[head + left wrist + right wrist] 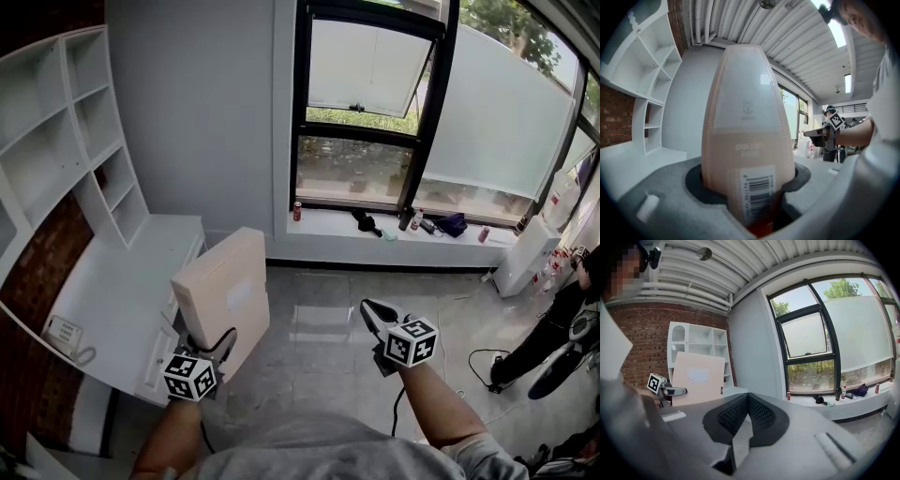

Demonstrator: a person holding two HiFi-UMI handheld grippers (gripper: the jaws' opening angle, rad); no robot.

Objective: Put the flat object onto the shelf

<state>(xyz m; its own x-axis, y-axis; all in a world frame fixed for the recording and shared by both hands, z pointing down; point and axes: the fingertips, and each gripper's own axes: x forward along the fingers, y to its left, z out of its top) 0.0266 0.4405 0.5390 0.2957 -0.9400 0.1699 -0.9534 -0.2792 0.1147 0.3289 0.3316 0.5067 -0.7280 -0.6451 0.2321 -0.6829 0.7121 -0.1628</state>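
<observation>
Beside the shelf [105, 150] edge, left tool [210, 345] clamps the flat object [225, 291] upright; right tool [368, 308] closed, empty, over open floor [314, 323].

Flat pale pink-beige pack [223, 292], thin and rectangular, with a paler oblong label on its broad face and a white barcode sticker [758, 190] near the gripped end. Clamped by its lower edge in the jaws of the left gripper [212, 345], standing on edge, tilted a little, broad face turned toward the room. Carried in the air just off the front edge of the white bench [127, 272], touching neither bench nor shelf. White shelf [66, 122] of open compartments, upright along the bench's back edge against a brick wall [37, 272], well apart from the pack
</observation>
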